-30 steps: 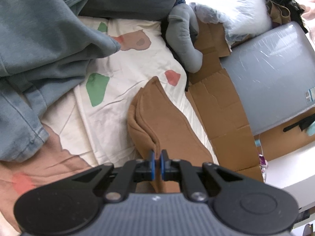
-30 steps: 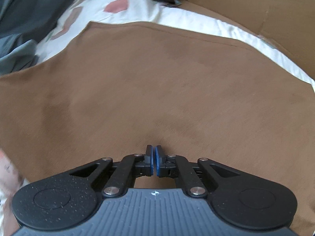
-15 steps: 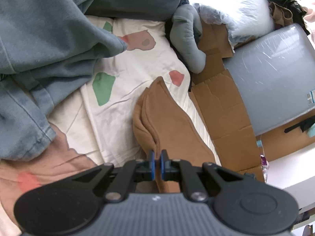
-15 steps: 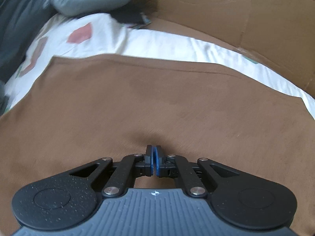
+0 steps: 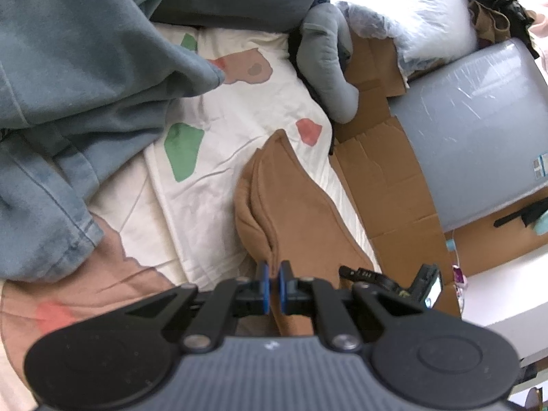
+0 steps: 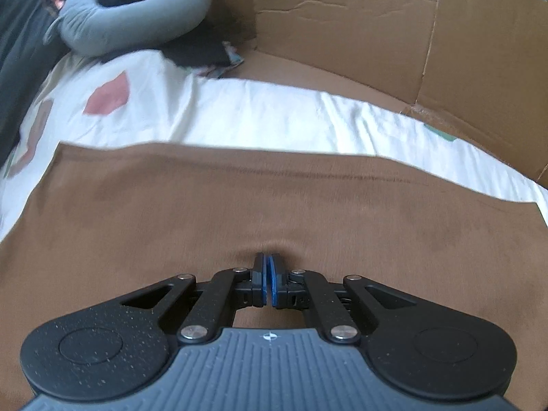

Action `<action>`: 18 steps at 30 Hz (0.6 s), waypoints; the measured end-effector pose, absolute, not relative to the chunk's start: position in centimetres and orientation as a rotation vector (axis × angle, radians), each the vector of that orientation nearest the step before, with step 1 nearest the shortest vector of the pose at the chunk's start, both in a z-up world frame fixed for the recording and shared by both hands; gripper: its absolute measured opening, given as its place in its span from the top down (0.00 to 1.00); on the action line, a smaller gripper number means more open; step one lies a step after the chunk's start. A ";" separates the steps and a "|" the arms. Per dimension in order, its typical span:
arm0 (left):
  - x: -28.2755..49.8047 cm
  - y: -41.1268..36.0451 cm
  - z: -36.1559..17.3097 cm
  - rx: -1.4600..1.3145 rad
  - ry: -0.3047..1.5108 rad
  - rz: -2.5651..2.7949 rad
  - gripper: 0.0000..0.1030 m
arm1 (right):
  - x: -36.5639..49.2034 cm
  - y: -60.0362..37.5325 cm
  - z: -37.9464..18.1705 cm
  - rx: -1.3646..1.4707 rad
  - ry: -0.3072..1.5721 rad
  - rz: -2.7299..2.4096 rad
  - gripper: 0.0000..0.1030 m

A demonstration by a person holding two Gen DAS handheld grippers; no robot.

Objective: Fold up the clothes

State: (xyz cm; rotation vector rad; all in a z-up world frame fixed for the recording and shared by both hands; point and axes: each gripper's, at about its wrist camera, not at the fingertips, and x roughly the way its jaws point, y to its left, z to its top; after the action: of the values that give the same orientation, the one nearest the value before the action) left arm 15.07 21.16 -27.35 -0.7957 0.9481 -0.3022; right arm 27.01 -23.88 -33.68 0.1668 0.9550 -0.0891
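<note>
Left claw (image 5: 273, 286) pinching edge of brown garment (image 5: 298, 205); right claw (image 6: 266, 282) pinching same cloth, spread flat on bed (image 6: 274, 116). Judgement: carry held edges level, align hems before release. Denim pile (image 5: 68, 102) crowds left; cardboard (image 6: 376, 34) walls far side, grey pillow (image 6: 137, 13) beyond.

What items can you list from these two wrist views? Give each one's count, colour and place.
brown garment: 1, brown, on the bedsheet, pinched by both grippers
bedsheet: 1, white with coloured patches, under the clothes
denim clothing: pile, blue-grey, left in the left view
grey cushion: 1, grey, far end of the bed
cardboard: brown, along the bed's edge
left gripper: black, blue pads, shut on the garment's edge
right gripper: black, blue pads, shut on the garment
</note>
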 end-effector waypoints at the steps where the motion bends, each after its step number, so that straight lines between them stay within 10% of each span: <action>1: 15.1 21.2 -27.4 -0.796 0.949 -0.303 0.95 | 27.3 -23.9 -33.8 0.165 0.952 -0.092 0.93; 16: 14.9 20.7 -27.2 -0.805 0.958 -0.316 0.95 | 31.4 -25.7 -33.0 0.170 0.953 -0.065 0.91; 18: 15.0 20.1 -26.7 -0.798 0.953 -0.321 0.95 | 31.0 -26.0 -31.8 0.153 0.955 -0.028 0.74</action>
State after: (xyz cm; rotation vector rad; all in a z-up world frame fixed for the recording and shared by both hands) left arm 14.98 20.07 -26.71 -0.7981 0.9530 -0.3206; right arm 31.00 -25.99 -31.84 0.1532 0.9545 -0.0280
